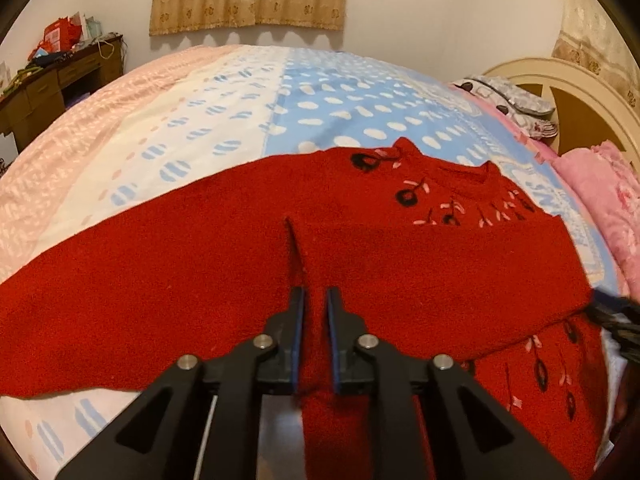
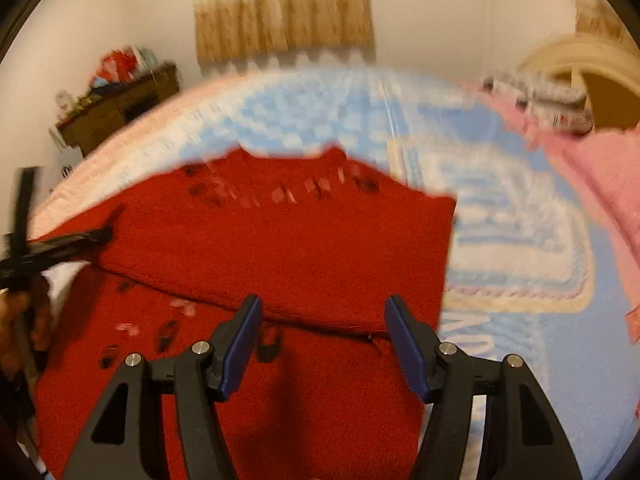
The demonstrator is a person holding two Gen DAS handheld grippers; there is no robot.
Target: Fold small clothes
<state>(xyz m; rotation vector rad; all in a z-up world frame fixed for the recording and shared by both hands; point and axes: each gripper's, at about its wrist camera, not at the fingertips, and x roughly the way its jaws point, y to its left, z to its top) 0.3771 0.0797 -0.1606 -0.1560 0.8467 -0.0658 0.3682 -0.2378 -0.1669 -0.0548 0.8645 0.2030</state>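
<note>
Spread across the blue dotted bedcover (image 1: 320, 108), a red sweater (image 1: 200, 272) is seen lying flat, with one sleeve folded over its body and its collar turned toward the far wall. Low over the cloth, the left gripper (image 1: 316, 304) is angled steeply downward, its blue pads (image 1: 298, 320) drawn close together; a raised ridge of the red knit runs between them, though whether it is actually pinched cannot be told. Further right, the right gripper (image 2: 322, 312) is likewise tilted down above the folded sleeve edge, its fingers held well apart with nothing between them, and its view is blurred. At the left rim of that view, a hand (image 2: 24, 320) is partly seen on the other tool's handle.
</note>
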